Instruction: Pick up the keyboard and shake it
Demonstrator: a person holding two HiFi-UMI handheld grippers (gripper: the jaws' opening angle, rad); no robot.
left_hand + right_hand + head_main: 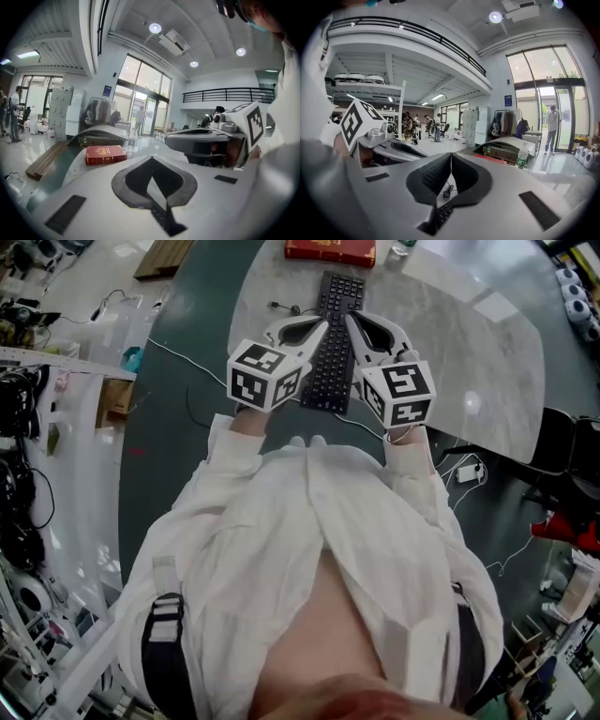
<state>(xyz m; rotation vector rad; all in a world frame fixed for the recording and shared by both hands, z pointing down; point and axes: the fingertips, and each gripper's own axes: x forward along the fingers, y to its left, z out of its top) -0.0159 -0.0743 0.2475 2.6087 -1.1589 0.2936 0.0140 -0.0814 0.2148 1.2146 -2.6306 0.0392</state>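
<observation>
A black keyboard [339, 306] lies lengthwise on the round grey table [469, 343]. Both grippers hover over its near half, apart from it. My left gripper [323, 327] comes in from the left and my right gripper [349, 320] from the right, their tips close together above the keys. In the left gripper view the jaws [151, 158] are shut tip to tip with nothing between them, and the keyboard's keys [159, 216] show through the gap below. In the right gripper view my gripper [451, 154] is shut and empty too, above the keys [440, 213] and the coiled cable [448, 191].
A red book [330, 250] lies at the table's far edge beyond the keyboard, with a plastic bottle [521, 158] beside it. A white power adapter [466, 472] and cables lie on the floor to the right. People stand far off in the hall.
</observation>
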